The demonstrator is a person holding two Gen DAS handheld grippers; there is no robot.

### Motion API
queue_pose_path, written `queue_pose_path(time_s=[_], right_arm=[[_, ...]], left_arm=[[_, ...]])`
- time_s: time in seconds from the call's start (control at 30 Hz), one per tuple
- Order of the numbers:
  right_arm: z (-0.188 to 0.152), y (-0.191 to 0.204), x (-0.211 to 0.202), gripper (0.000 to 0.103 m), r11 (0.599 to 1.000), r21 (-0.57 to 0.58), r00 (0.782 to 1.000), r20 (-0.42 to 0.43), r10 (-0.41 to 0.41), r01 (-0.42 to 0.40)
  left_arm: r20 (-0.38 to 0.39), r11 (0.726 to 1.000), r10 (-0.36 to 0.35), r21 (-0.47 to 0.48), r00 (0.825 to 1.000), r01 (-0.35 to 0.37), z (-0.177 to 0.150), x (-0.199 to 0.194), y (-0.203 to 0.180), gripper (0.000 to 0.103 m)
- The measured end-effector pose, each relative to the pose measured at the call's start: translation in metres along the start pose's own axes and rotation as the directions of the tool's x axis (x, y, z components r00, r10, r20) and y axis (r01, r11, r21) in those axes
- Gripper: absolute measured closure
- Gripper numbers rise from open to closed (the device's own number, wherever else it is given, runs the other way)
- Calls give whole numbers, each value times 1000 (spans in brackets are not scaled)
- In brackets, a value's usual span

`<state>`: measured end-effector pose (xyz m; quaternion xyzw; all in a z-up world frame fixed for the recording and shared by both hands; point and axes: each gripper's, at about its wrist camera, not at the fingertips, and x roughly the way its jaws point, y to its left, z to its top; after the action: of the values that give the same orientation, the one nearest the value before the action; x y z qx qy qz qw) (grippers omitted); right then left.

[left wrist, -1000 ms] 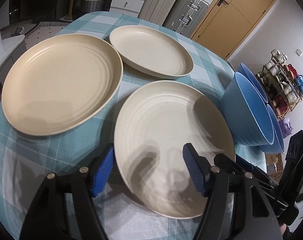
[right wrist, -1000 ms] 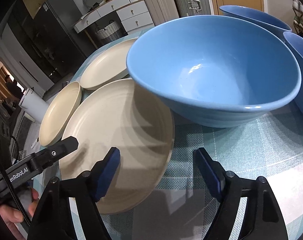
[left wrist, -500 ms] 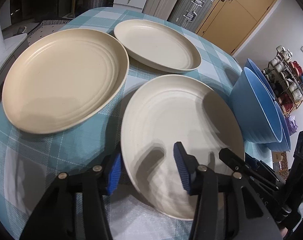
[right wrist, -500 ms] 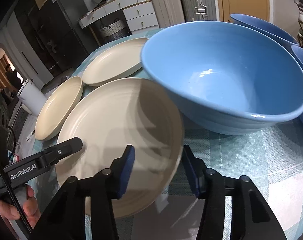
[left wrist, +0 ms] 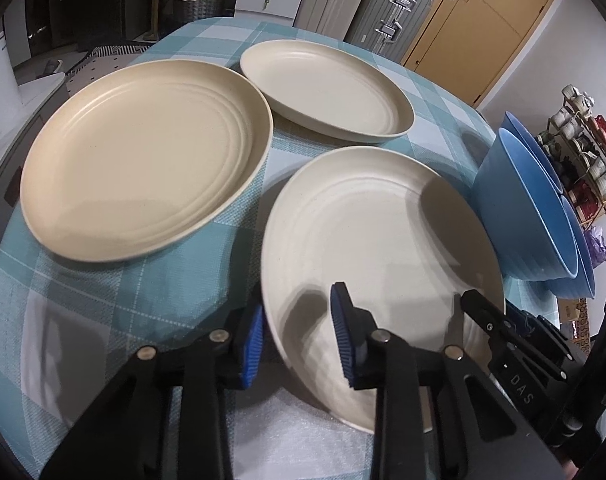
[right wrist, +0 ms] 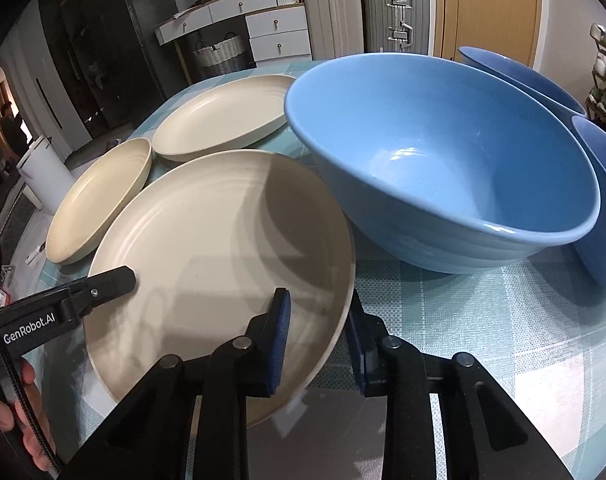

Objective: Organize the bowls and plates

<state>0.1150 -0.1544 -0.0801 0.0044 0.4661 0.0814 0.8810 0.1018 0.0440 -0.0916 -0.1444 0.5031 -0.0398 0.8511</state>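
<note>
Three cream plates lie on the teal checked tablecloth. The near plate (left wrist: pixel 375 232) (right wrist: pixel 207 240) has both grippers at its rim. My left gripper (left wrist: pixel 299 332) straddles its left rim, jaws narrowed with one finger over and one outside. My right gripper (right wrist: pixel 317 340) straddles its right rim the same way. A larger tan plate (left wrist: pixel 143 168) (right wrist: pixel 99 196) lies to the left and a third plate (left wrist: pixel 327 88) (right wrist: pixel 223 116) behind. Three blue bowls stand at the right; the nearest bowl (right wrist: pixel 443 160) (left wrist: pixel 523 216) is next to the held plate.
The table edge (left wrist: pixel 7 216) curves close at the left. Suitcases (right wrist: pixel 395 16), white drawers (right wrist: pixel 279 32) and a wooden door (left wrist: pixel 483 20) stand behind the table. A rack of cups (left wrist: pixel 583 152) stands to the right beyond the bowls.
Both grippers have moved in onto the near plate's rim and their jaws have narrowed around it from wide open. The plate's near side seems slightly raised.
</note>
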Motion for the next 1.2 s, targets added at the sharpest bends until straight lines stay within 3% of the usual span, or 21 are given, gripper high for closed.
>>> queue_pose_path(time_s=[0.2,1.0,1.1,1.17,1.2], right_arm=[[-2,-3,-1,79,1000,0,1000,-1,6,-6],[-28,-1,-18,79,999,-36,999,-38,15,-16],[-30,1,-19,78,999,-46,999,-34,2,-4],[-30,3,-20,64,998,-63,999,-33,-19,16],[-29,3,-21,42,998,-61,999,-36,-24,22]], left_arm=[[-3,1000,5,17,1000,-4,-5,-3,1,79],[20,994,71,79,997,-72,-47,-22,-10,79],[24,994,66,81,998,-68,-49,-23,-10,74],[21,995,50,83,999,-52,-49,-23,-11,64],[22,995,53,82,998,-55,-49,-23,-10,43]])
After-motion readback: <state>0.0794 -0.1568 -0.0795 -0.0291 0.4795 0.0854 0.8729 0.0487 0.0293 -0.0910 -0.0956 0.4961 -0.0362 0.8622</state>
